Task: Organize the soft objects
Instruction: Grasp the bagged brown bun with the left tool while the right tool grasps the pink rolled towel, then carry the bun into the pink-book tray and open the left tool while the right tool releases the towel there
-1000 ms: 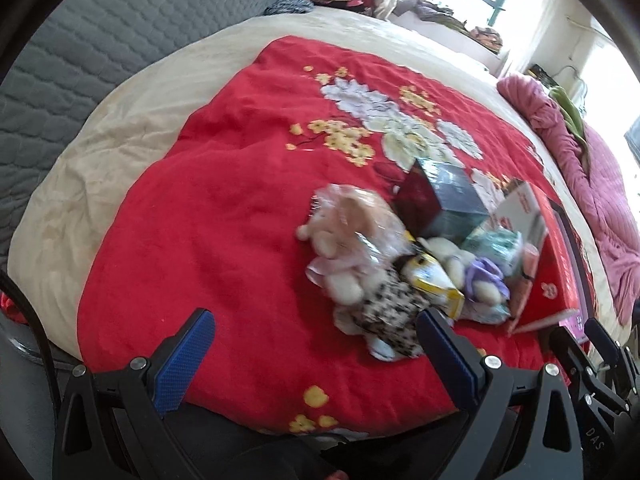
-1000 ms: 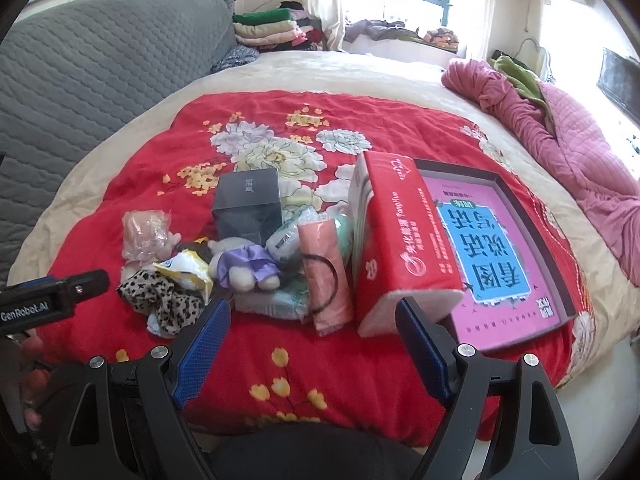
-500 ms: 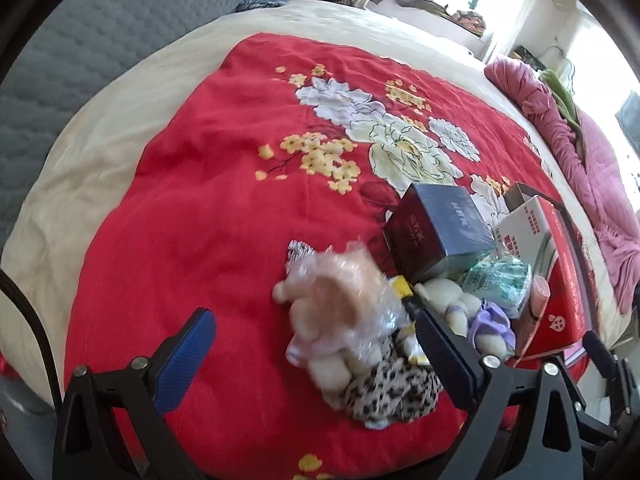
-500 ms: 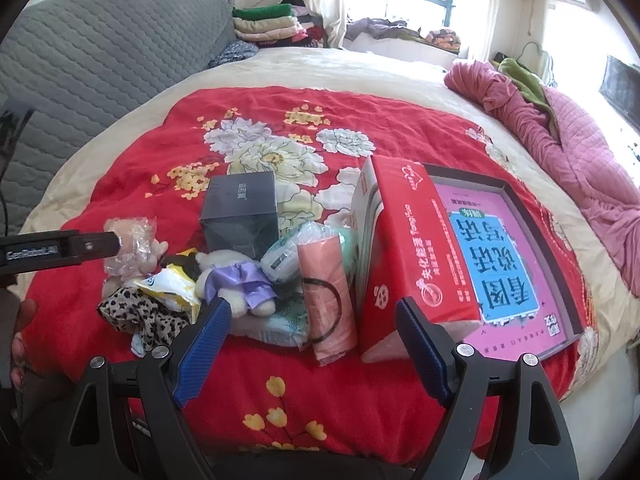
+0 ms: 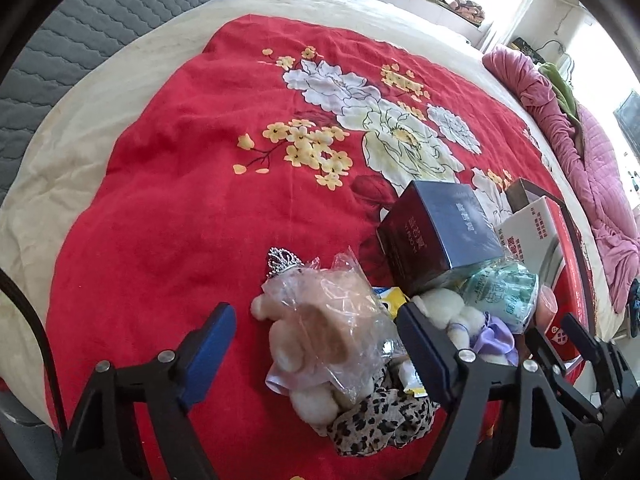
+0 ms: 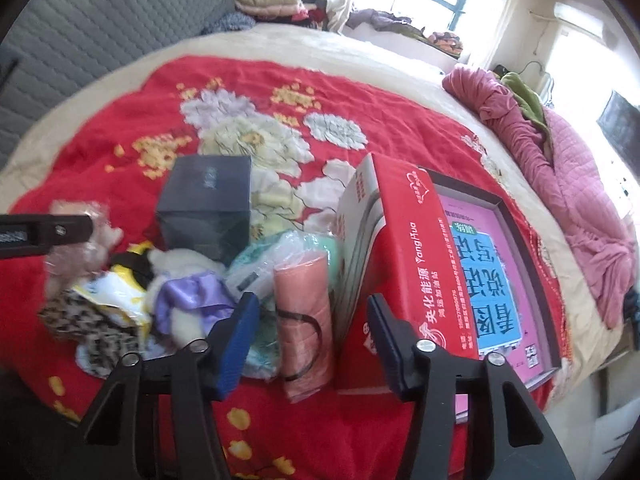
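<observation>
A heap of soft things lies on the red floral blanket (image 5: 192, 208). A pale plush toy in a clear bag (image 5: 320, 332) sits between the closing jaws of my left gripper (image 5: 316, 344); the pads stand apart from it. A leopard-print cloth (image 5: 380, 424) lies under it, and a white plush in a purple dress (image 6: 188, 296) is beside it. My right gripper (image 6: 312, 344) is closing around a pink roll with a black band (image 6: 304, 320), its pads clear of the roll.
A dark box (image 6: 208, 208), a green tissue pack (image 6: 272, 256), a red carton (image 6: 404, 260) and a tray holding a pink book (image 6: 488, 272) crowd the heap. A pink quilt (image 6: 560, 168) lies at the right. A grey padded headboard (image 5: 80, 52) rises at the left.
Both grippers have come forward and down over the heap and their jaws have narrowed. The bagged plush now lies between the left jaws, the pink roll between the right ones.
</observation>
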